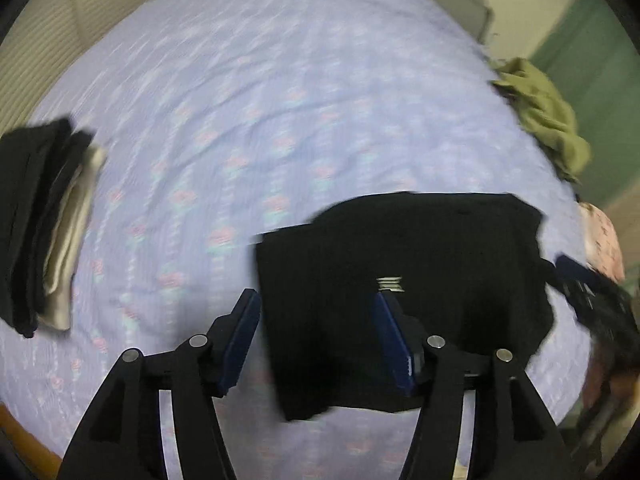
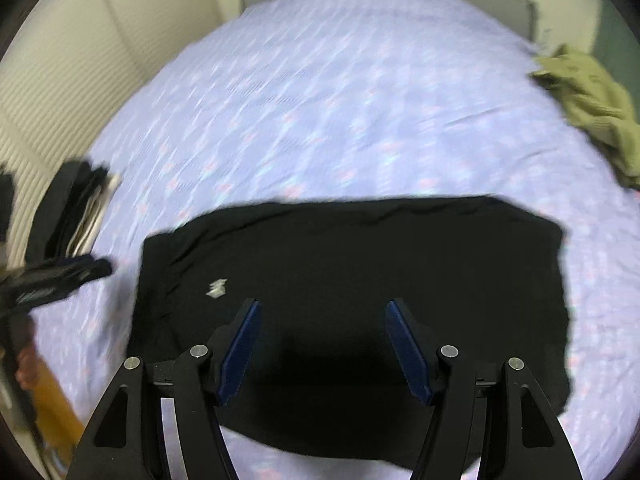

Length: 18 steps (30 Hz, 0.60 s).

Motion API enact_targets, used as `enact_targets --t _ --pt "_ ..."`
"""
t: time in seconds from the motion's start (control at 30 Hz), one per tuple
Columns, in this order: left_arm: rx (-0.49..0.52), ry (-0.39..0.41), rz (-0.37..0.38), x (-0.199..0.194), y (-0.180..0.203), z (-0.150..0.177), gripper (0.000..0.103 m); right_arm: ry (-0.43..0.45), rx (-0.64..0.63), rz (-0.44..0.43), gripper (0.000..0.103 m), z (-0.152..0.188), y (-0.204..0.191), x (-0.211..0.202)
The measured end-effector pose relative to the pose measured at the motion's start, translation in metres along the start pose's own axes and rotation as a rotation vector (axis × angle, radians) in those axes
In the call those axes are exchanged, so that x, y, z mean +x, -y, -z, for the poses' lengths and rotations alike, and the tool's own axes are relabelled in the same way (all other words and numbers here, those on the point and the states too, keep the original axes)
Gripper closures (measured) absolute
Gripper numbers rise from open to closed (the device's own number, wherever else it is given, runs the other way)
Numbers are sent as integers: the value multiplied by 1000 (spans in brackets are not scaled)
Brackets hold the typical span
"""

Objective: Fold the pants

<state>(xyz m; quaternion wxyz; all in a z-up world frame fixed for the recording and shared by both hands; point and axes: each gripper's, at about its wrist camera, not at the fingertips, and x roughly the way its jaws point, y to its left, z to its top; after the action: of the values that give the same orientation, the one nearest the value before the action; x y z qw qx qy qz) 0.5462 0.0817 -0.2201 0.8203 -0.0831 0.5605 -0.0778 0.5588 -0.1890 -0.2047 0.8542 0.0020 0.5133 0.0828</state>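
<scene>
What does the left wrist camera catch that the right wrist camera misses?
Left wrist only: a pink patterned cloth at the bed's right edge, and the right gripper seen from outside. Right wrist only: the left gripper from outside, and a wooden bed edge. Both: the folded black pants with a small white logo, the purple floral bedspread, the stack of folded clothes, the olive garment; both grippers open and empty.
</scene>
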Motion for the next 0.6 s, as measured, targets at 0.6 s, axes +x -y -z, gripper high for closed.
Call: enact_targets --t 0.6 --pt "200 -63 94 98 238 7 41 5 37 55 52 -24 219 48"
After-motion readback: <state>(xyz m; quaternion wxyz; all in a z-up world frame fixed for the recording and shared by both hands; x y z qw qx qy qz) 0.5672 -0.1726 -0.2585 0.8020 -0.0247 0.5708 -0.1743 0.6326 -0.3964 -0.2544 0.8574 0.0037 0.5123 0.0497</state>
